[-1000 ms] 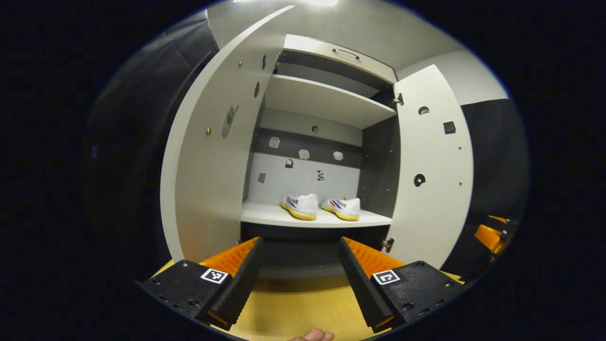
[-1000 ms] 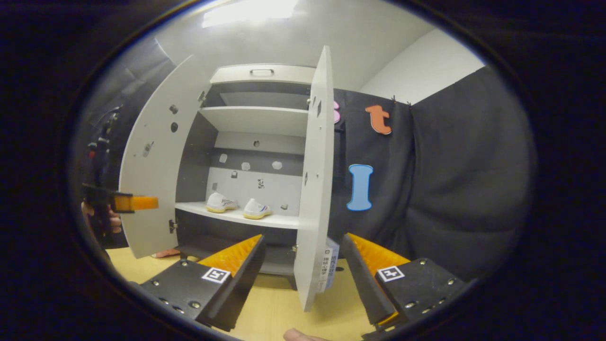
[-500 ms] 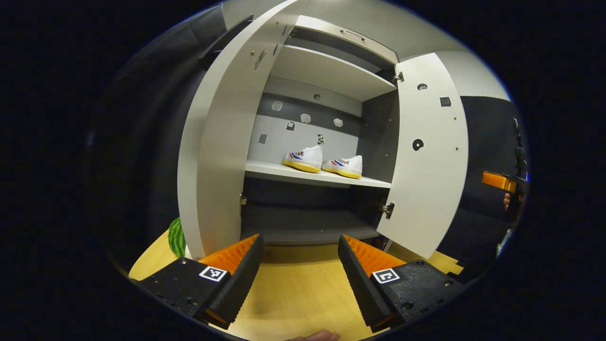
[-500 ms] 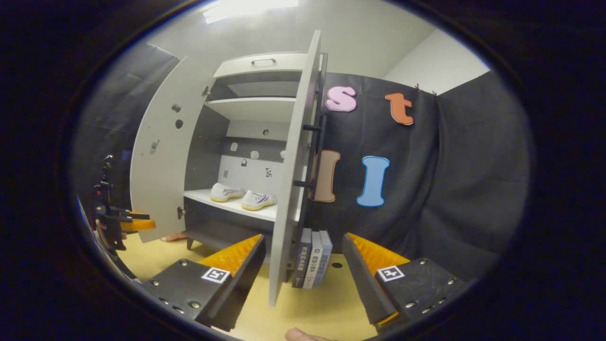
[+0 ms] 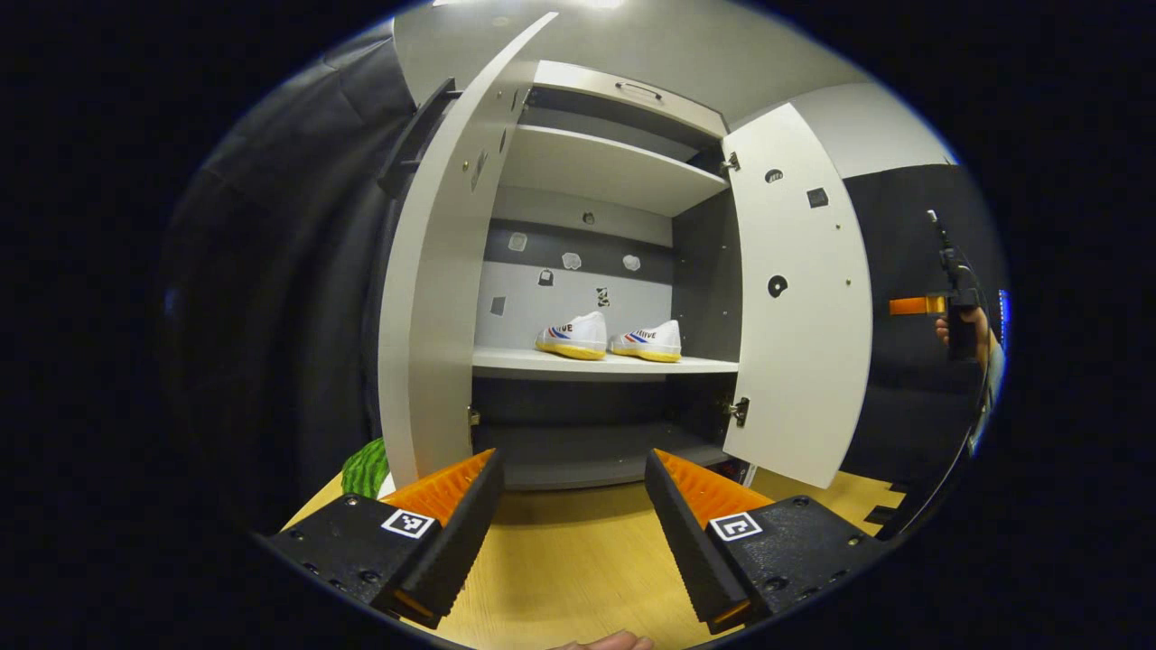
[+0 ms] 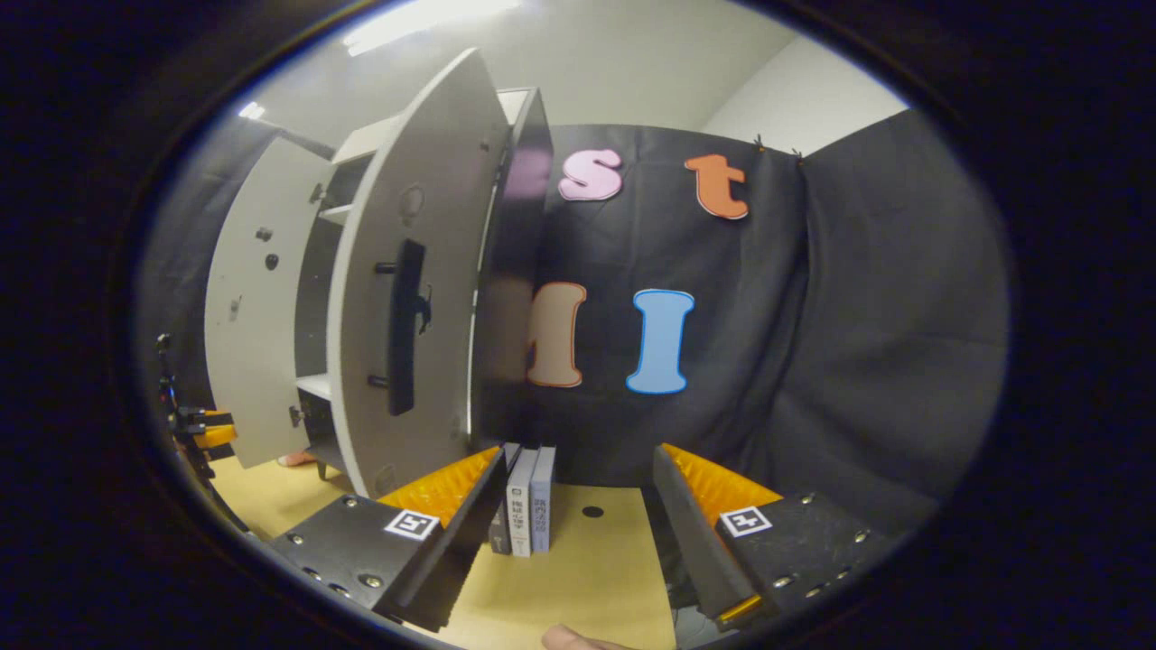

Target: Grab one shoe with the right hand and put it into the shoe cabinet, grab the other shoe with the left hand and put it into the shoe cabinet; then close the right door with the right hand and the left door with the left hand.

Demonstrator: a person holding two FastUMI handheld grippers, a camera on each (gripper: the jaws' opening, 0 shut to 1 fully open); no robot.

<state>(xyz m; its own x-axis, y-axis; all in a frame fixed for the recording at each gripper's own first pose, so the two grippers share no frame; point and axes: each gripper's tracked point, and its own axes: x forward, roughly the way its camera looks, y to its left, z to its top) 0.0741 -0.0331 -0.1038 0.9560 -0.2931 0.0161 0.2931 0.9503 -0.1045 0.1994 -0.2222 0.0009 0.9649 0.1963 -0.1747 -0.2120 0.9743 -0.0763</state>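
Wooden floor [image 5: 569,560] before open cabinet [image 5: 605,181]

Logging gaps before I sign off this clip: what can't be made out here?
- Shoes: seen in the left gripper view; in the right gripper view the right door hides them.
- Green striped object, left gripper view: mostly behind the left door.
- Books, right gripper view: spine text too small.
- Right hand-held gripper, left gripper view: too small to judge.
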